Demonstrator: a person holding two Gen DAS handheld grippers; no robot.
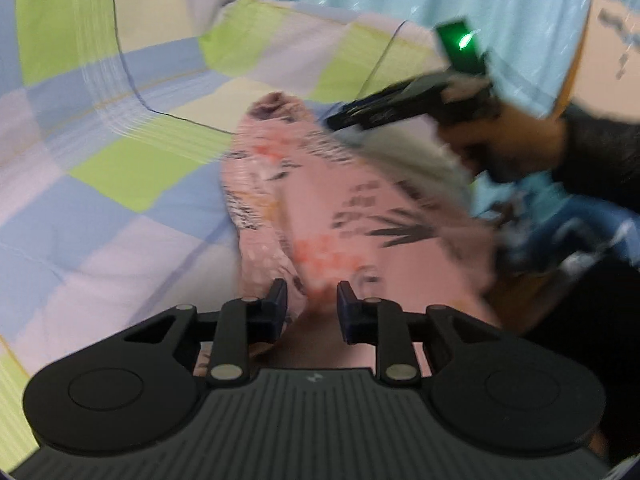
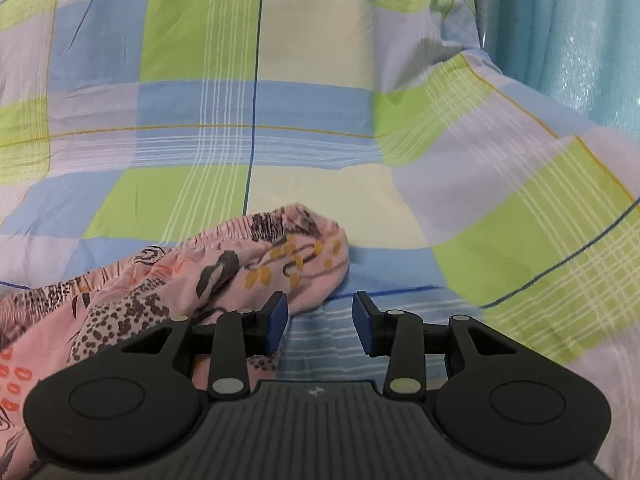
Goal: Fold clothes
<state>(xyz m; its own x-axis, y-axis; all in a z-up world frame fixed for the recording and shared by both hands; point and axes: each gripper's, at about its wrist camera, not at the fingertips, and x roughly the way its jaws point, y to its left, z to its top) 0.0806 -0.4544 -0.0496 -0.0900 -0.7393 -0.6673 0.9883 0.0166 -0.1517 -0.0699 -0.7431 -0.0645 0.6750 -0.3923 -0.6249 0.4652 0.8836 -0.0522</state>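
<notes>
Across the bed: a checked sheet (image 2: pixel 256 120) of green, blue, lilac and cream squares covers everything under me, creased and rumpled.
Room: a pale turquoise curtain (image 2: pixel 580 48) hangs at the far right edge of the bed.
Garment: a pink printed garment (image 1: pixel 360 216) with black, orange and yellow marks lies on the sheet between my two hands.
Axis: in my left view its long side runs away from my left jaws toward a gathered, darker end far up the sheet; the picture is blurred by motion.
Near end: in my right view a rounded, elastic-edged end (image 2: pixel 296 240) lies just left of my right jaws, with the cloth trailing off to the lower left.
Left gripper (image 1: pixel 312 308): jaws apart by a narrow gap, pink cloth lying between and under them; whether the pads press it I cannot tell.
Right gripper (image 2: pixel 320 322): jaws spread, only sheet in the gap; the left pad sits against the garment's edge, nothing pinched.
Right hand (image 1: pixel 504 140): seen from my left side, gripping its black handle over the garment's right side.
</notes>
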